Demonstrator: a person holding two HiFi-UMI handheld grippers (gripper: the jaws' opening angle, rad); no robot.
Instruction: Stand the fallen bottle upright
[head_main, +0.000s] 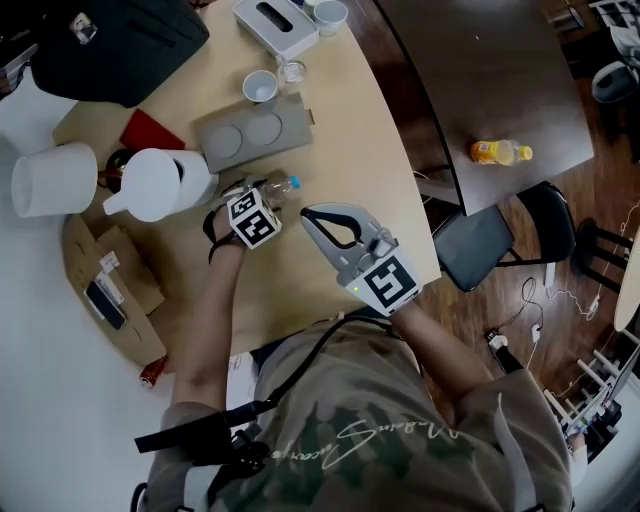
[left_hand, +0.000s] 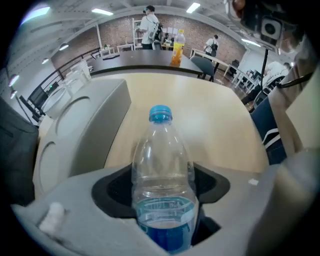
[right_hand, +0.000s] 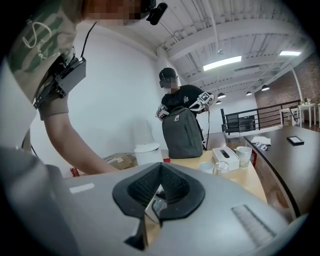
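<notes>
A clear plastic bottle (head_main: 284, 187) with a blue cap and blue label lies on its side on the light wooden table (head_main: 360, 150), cap pointing away from me. My left gripper (head_main: 268, 193) points steeply down over its lower half. In the left gripper view the bottle (left_hand: 162, 170) runs between the dark pads (left_hand: 112, 187), which stand a little off it on both sides; the left gripper (left_hand: 162, 192) is open. My right gripper (head_main: 306, 212) hovers just to the right of the bottle, its fingers meeting at the tips. In its own view the right gripper (right_hand: 159, 192) is shut on nothing.
A grey tray with two round recesses (head_main: 255, 132) lies just beyond the bottle, a white jug (head_main: 155, 183) to its left. Cups (head_main: 260, 87), a tissue box (head_main: 275, 25) and a black backpack (head_main: 120, 45) stand farther back. The table edge curves past on the right, by a dark table (head_main: 480, 70).
</notes>
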